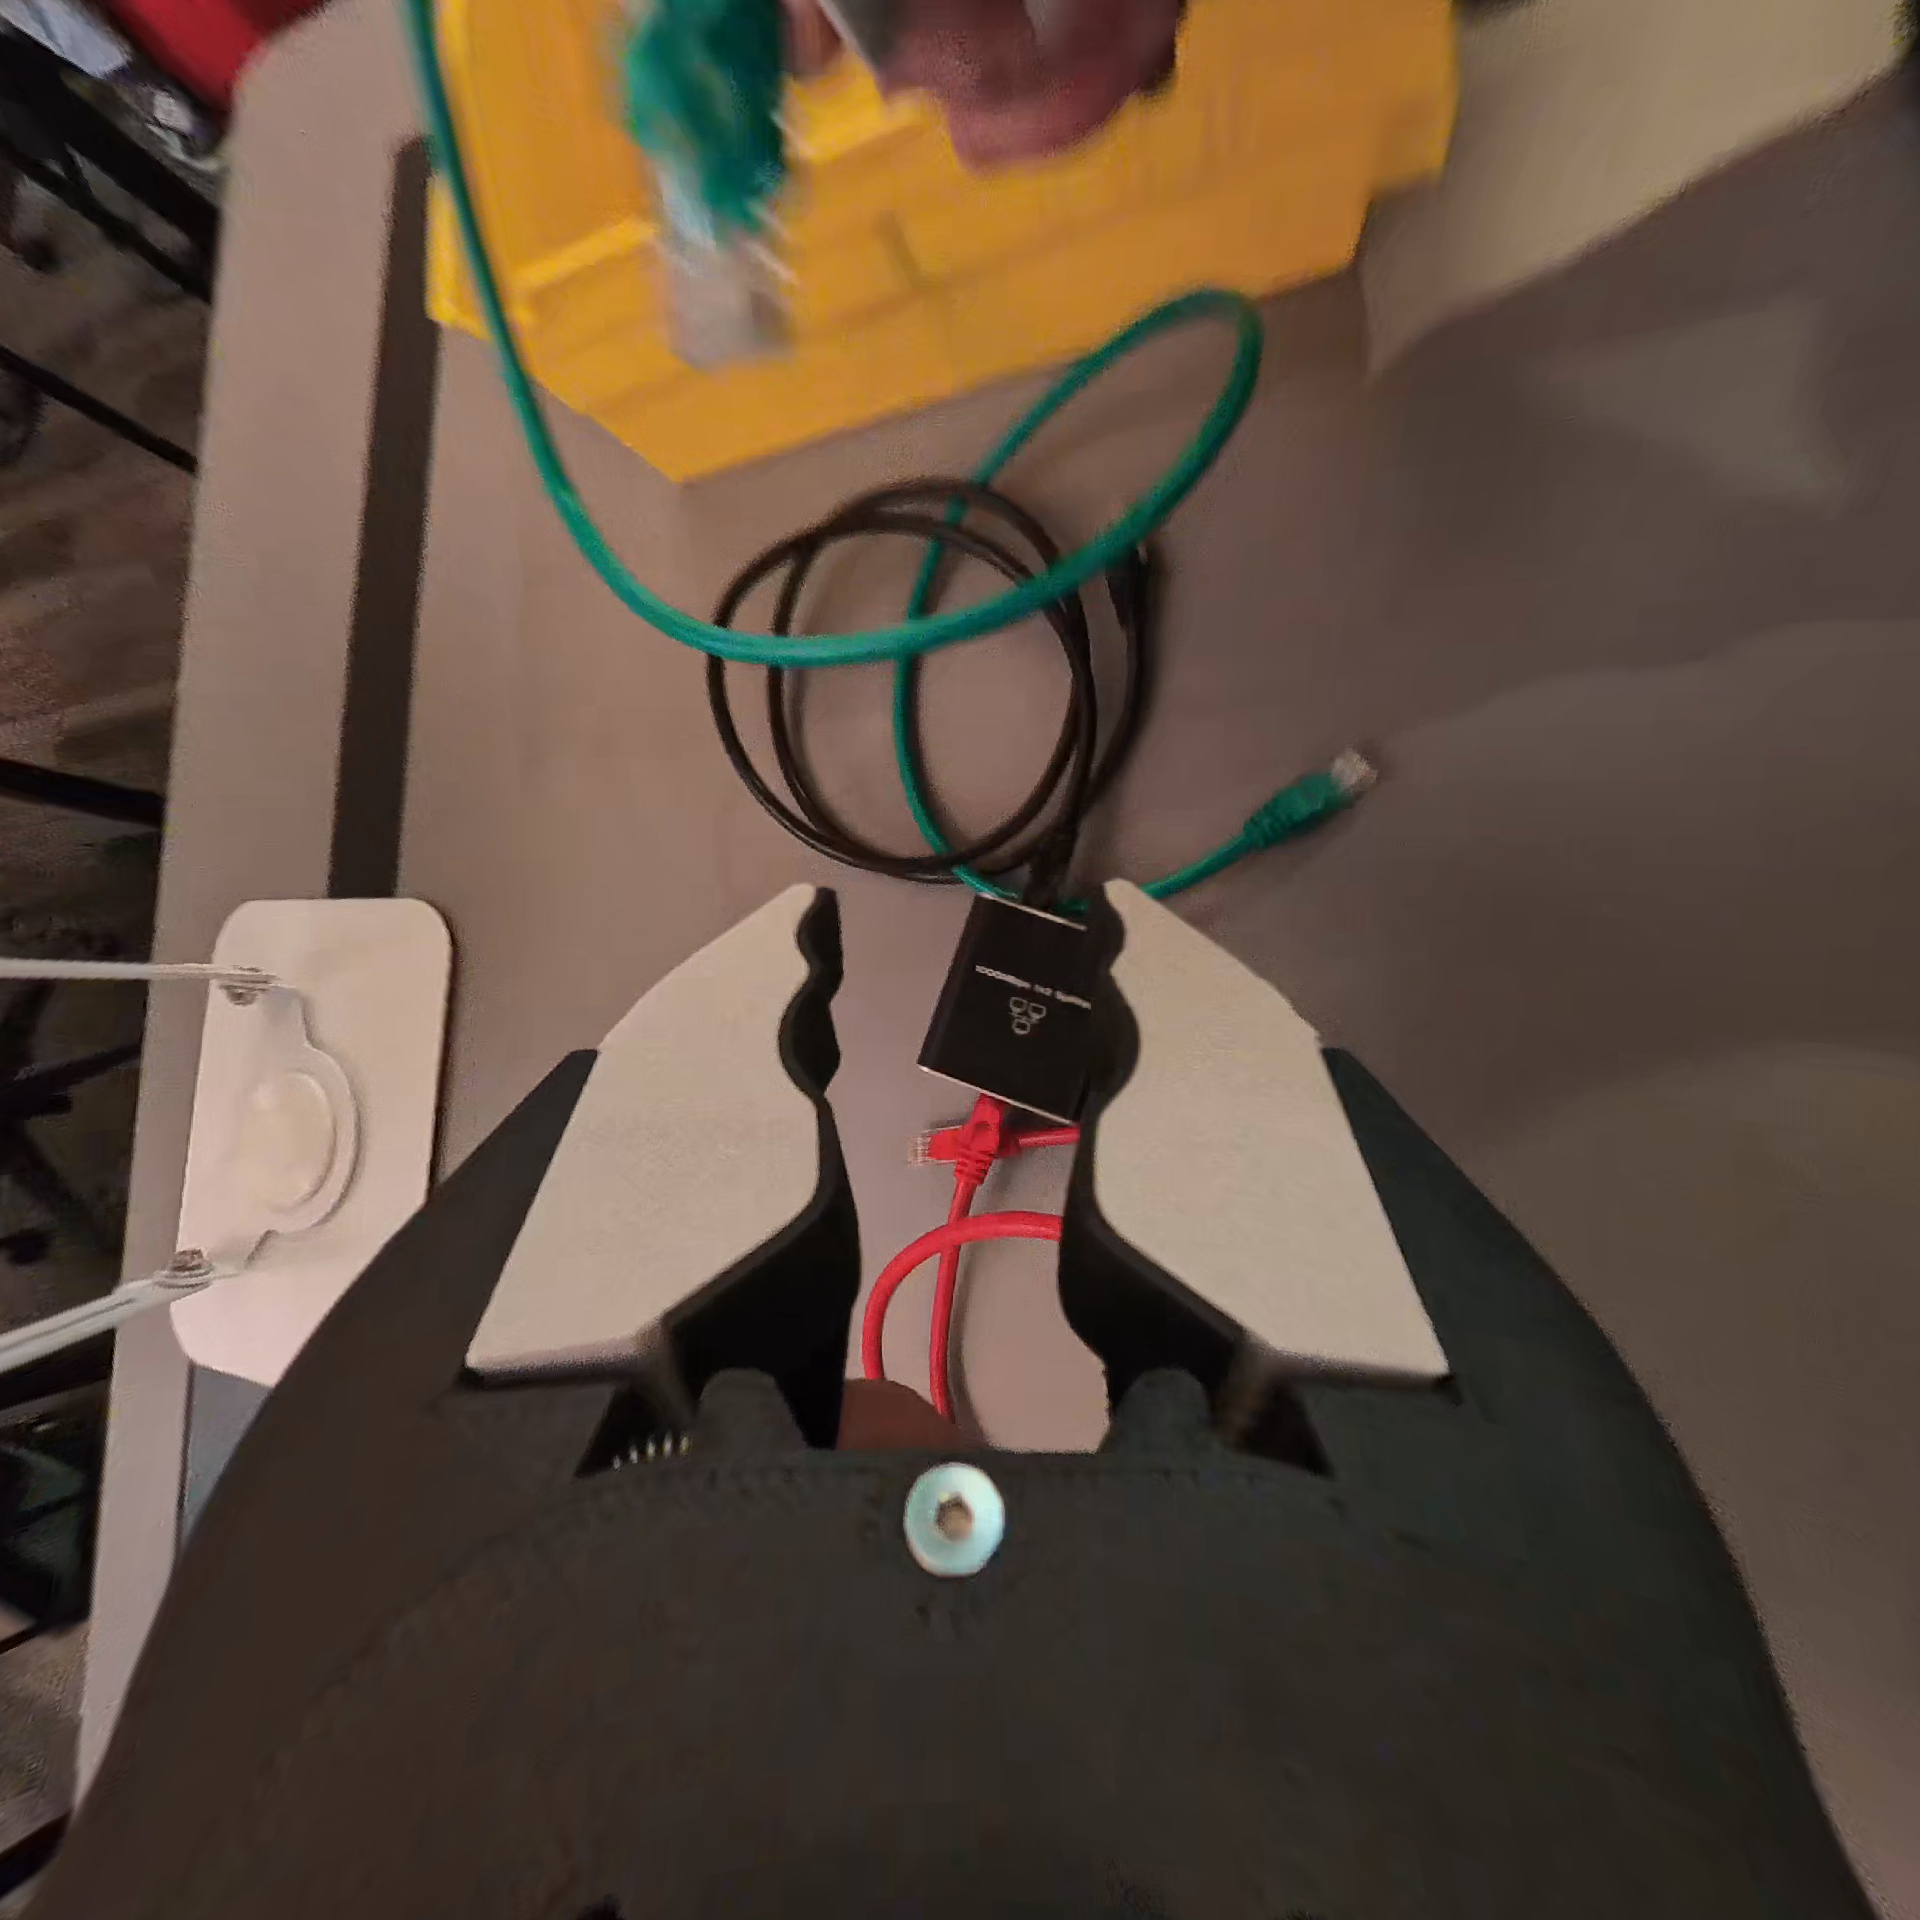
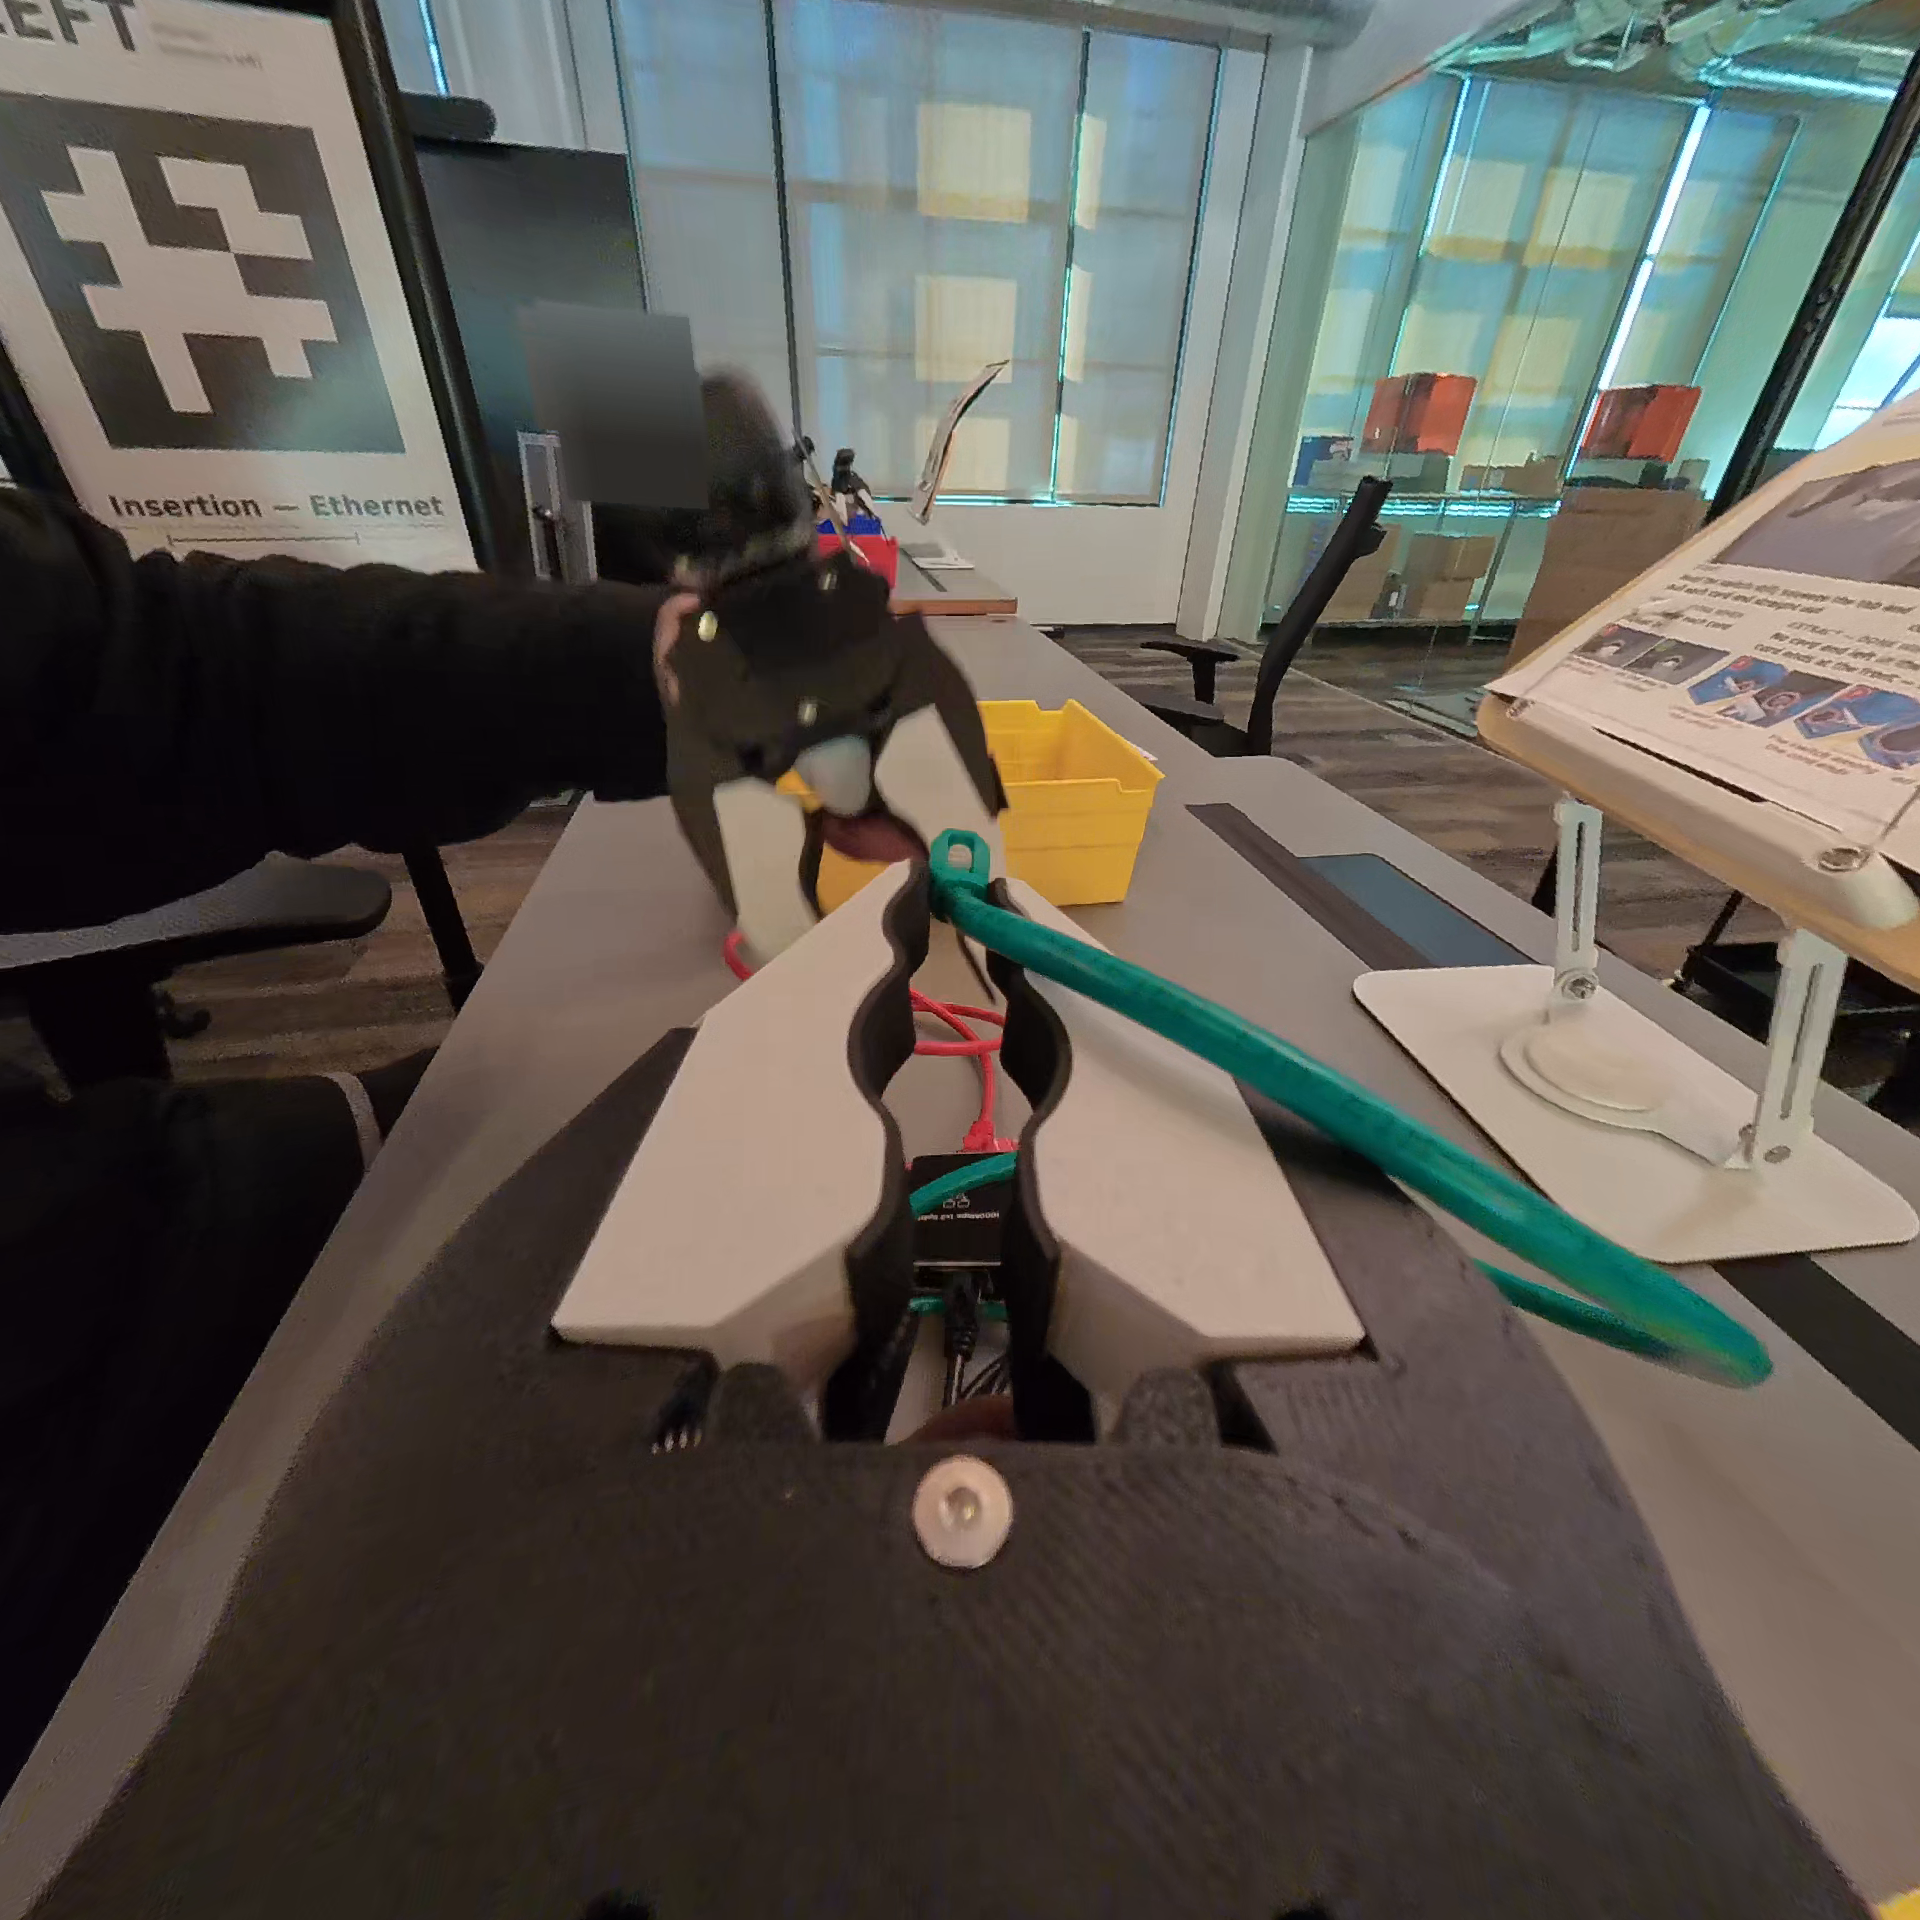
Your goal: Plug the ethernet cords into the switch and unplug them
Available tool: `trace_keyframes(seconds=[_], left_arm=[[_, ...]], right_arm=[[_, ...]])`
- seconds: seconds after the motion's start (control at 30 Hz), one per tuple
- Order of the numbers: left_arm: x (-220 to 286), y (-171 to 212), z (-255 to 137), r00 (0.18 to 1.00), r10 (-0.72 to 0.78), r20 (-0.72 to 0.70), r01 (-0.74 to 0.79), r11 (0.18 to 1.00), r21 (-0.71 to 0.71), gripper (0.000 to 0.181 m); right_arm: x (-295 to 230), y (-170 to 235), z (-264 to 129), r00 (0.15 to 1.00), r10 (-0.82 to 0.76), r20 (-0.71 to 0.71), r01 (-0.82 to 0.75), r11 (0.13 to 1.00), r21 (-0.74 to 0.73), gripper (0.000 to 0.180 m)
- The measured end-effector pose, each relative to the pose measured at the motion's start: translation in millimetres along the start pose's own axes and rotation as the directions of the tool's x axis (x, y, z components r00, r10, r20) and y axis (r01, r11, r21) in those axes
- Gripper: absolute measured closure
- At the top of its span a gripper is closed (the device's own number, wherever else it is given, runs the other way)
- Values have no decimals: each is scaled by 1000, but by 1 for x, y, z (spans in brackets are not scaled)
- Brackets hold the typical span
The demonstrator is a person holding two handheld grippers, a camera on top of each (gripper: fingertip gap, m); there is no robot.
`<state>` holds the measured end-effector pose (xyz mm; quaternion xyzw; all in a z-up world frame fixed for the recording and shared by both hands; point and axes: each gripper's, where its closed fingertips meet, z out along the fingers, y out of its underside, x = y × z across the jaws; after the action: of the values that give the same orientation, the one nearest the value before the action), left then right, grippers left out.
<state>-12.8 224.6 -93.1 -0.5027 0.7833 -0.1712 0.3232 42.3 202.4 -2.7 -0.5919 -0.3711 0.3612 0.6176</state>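
Right gripper [image 2: 956,904] pinching green ethernet cord [image 2: 1351,1122] near its plug; left gripper [image 1: 966,935], jaws apart and empty, above black switch [image 1: 1013,1013].

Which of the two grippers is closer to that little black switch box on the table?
Left. The left gripper hangs open right over the switch, which sits between its fingers. The right gripper is raised farther away, shut on the green cord.

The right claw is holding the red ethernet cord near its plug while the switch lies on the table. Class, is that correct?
Not quite: the colour is wrong. The right claw is holding the green ethernet cord near its plug, as the right wrist view shows. The red cord lies loose on the table by the switch.
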Motion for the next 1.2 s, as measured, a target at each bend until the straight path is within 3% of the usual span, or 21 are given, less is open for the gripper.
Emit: trace_keyframes(seconds=[0.17,0.33,0.43,0.83,1.2], left_arm=[[16,43,59,984,173,-31,-175,951,-257,110],[18,72,79,973,210,-96,-231,886,-402,109],[23,81,87,976,186,-115,-217,894,-393,121],[21,79,92,980,124,-154,-165,941,-296,122],[20,79,95,973,104,-206,-169,930,-327,120]], right_arm=[[7,-2,-10,1000,24,-15,-24,999,22,172],[6,-4,-12,999,33,3,-33,999,38,172],[4,-4,-12,999,31,14,-32,998,46,172],[0,-16,-14,999,33,26,-35,995,88,173],[1,-18,-16,999,40,32,-43,993,110,173]])
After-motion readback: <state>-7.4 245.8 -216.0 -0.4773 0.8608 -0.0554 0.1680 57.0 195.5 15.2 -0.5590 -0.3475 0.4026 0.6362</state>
